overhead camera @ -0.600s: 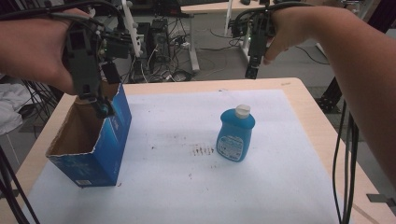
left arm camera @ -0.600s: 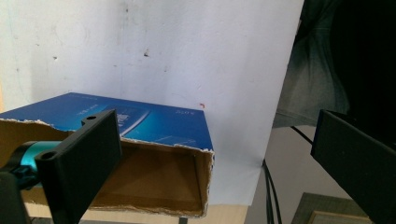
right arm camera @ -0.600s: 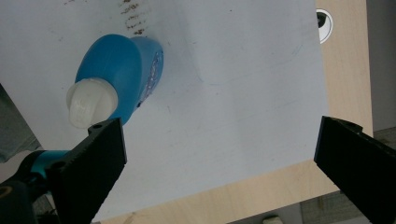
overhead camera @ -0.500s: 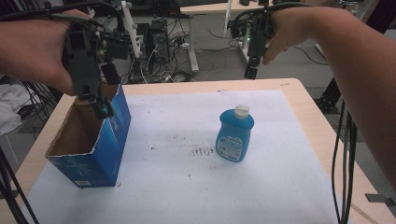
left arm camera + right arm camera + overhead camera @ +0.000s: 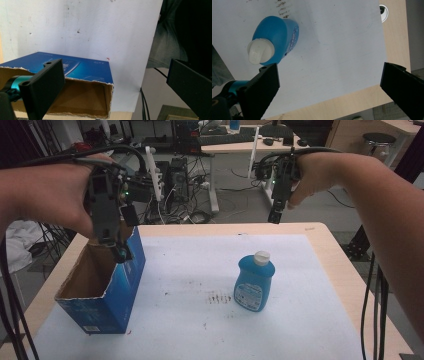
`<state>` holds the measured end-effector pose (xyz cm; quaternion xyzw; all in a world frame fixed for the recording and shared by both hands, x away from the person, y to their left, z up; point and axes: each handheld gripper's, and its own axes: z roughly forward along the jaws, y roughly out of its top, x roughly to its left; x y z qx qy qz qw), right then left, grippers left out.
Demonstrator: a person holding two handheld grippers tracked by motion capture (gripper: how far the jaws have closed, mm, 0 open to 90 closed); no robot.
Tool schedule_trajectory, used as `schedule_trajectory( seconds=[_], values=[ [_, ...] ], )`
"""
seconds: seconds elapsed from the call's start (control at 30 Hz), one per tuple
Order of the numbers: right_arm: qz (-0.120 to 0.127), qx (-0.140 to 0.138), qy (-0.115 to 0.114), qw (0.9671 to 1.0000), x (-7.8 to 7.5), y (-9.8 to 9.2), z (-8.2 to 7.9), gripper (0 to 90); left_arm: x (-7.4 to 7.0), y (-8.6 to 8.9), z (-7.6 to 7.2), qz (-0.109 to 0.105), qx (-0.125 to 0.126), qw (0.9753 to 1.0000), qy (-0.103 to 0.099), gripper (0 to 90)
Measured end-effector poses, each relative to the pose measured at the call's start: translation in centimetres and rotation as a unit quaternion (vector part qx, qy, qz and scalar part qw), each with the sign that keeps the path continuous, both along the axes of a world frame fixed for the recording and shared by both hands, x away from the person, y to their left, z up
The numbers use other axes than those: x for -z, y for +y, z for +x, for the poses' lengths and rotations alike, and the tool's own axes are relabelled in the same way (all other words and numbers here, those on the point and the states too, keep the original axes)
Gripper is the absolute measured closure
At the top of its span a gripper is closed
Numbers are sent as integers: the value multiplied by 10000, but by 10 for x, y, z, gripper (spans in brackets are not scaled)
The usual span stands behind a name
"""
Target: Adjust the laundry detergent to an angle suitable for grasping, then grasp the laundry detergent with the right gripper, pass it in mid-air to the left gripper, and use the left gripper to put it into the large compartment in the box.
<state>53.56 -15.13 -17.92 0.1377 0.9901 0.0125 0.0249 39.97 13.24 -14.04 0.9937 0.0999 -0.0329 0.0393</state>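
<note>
A blue cardboard box (image 5: 117, 295) with a torn-open top stands on the left of the white mat (image 5: 300, 320). My left gripper (image 5: 117, 249) hangs over the box's far rim, jaws wide apart and holding nothing. In the left gripper view the box (image 5: 82, 70) lies below the open left gripper (image 5: 113, 65). A blue bottle (image 5: 254, 282) with a white cap stands upright right of centre. My right gripper (image 5: 273, 216) is held high over the table's far edge. In the right gripper view the bottle (image 5: 274, 37) sits beyond the open right gripper (image 5: 328, 67).
The mat covers most of a wooden table (image 5: 345, 270). Dark smudges (image 5: 217, 297) mark the mat just left of the bottle. Behind the table are desks, computer cases and loose cables (image 5: 190, 175). Black cables (image 5: 372, 315) hang past the right edge.
</note>
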Motion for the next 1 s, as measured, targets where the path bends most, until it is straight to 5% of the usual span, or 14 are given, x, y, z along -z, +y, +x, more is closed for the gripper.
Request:
schedule_trajectory(
  seconds=[0.53, 1.0],
  values=[
    [-41, -57, 12, 10000, 4, 10, 3, 13, 2, 7, -5, 7, 9, 10000, -38, 17],
    [125, -20, -122, 9998, -5, 4, -11, 13, -2, 10, -16, -65, -48, 9999, -132, 17]
  ],
)
